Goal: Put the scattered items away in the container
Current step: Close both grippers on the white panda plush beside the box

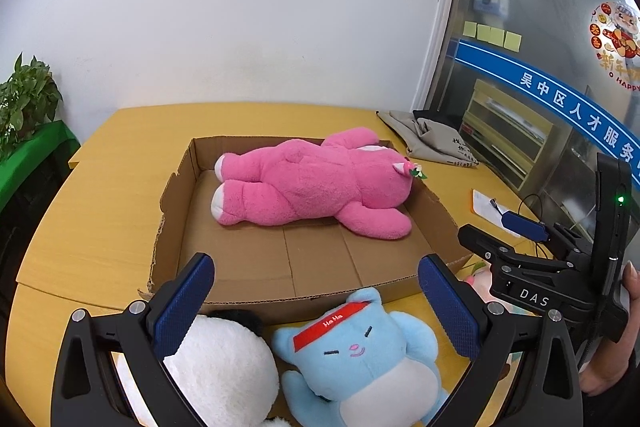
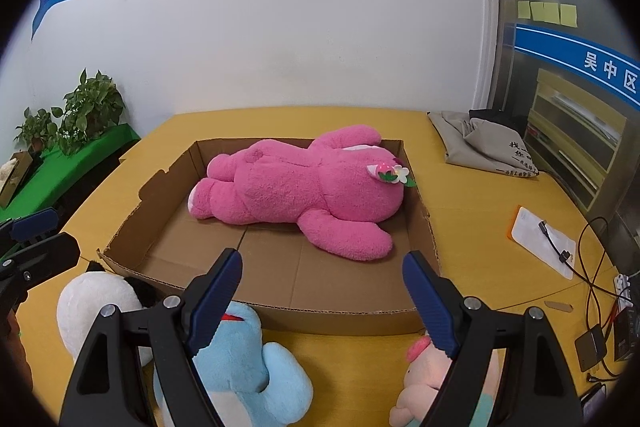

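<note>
A shallow cardboard box (image 1: 248, 263) (image 2: 280, 279) sits on the yellow table. A big pink plush bear (image 1: 312, 183) (image 2: 296, 191) lies face down inside it. In front of the box lie a light blue plush with a red headband (image 1: 360, 347) (image 2: 244, 359), a white plush with black ears (image 1: 224, 367) (image 2: 92, 303), and a small pale pink plush (image 2: 424, 375). My left gripper (image 1: 316, 295) is open above the white and blue plush, holding nothing. My right gripper (image 2: 322, 283) is open above the blue and pale pink plush, holding nothing. The right gripper also shows in the left wrist view (image 1: 508, 247).
A grey cloth bag (image 2: 480, 143) lies at the table's back right. A white paper with a cable (image 2: 544, 239) lies at the right, with chargers and wires near the right edge (image 2: 596, 339). Potted plants on a green shelf (image 2: 72, 123) stand left of the table.
</note>
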